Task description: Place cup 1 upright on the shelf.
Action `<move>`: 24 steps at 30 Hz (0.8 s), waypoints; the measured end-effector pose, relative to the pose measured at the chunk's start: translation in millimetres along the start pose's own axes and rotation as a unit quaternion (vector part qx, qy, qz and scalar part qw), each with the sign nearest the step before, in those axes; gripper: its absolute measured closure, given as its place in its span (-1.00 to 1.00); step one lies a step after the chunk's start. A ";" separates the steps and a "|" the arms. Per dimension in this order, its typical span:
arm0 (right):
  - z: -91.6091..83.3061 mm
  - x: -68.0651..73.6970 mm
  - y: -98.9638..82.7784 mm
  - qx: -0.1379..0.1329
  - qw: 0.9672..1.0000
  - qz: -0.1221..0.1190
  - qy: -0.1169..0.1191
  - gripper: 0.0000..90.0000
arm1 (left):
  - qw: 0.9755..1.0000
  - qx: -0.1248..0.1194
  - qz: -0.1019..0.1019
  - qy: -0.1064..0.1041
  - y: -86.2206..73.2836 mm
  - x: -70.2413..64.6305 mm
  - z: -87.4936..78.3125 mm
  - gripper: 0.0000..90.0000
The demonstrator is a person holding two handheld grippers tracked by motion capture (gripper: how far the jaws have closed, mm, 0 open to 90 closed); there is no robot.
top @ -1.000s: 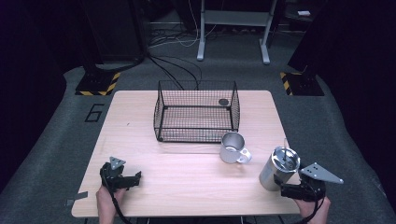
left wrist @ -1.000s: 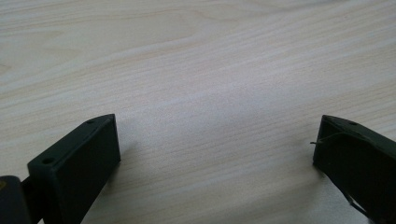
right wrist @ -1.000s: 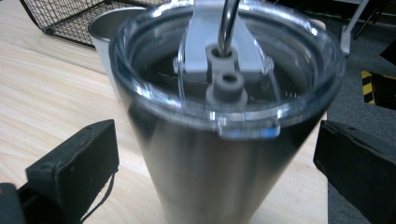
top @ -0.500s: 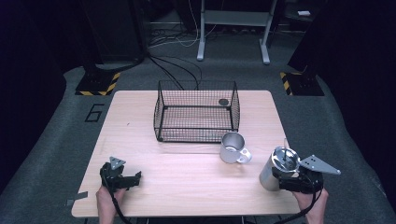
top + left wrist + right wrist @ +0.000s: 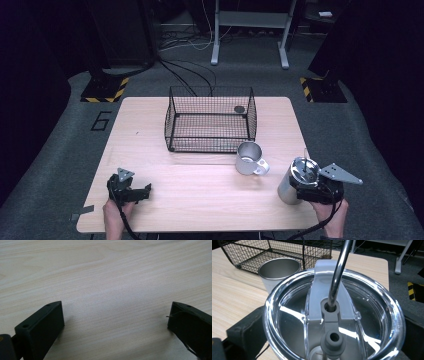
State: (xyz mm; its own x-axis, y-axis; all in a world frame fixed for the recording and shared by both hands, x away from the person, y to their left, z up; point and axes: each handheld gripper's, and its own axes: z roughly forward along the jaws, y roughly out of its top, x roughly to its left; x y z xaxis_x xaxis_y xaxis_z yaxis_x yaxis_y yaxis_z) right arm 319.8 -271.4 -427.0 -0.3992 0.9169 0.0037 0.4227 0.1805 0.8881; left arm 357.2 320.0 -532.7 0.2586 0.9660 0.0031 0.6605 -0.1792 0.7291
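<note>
Steel tumbler (image 5: 295, 180) with clear lid and metal straw is standing at the table's (image 5: 200, 200) right front edge; your right gripper (image 5: 311, 189) is pinching it. Silver mug (image 5: 250, 158) is sitting nearby. Your left gripper (image 5: 142, 191) is resting, jaws spread.

In the right gripper view the tumbler (image 5: 332, 315) hides most of both jaws, and its metal straw (image 5: 338, 272) is cut by the top edge. The small dark disc (image 5: 239, 108) in the wire basket (image 5: 210, 120) is too small to identify.
</note>
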 end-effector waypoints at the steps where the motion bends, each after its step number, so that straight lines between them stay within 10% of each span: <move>1: -0.2 0.3 0.1 -0.004 1.000 0.002 0.000 -0.96 | 1.000 0.000 0.000 0.000 0.0 0.0 0.0 -0.99; 24: -2.3 0.7 -3.1 -0.015 1.000 -0.003 -0.005 -0.92 | 1.000 0.001 0.001 0.001 0.3 0.0 0.0 -0.99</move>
State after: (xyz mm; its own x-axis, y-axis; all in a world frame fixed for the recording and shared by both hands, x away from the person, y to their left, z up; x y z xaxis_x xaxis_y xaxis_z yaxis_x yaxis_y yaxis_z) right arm 316.4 -272.2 -428.7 -0.3943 0.9190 -0.0067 0.3948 0.1760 0.9017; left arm 357.3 320.0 -532.5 0.2593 0.9658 0.0056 0.6615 -0.1819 0.7275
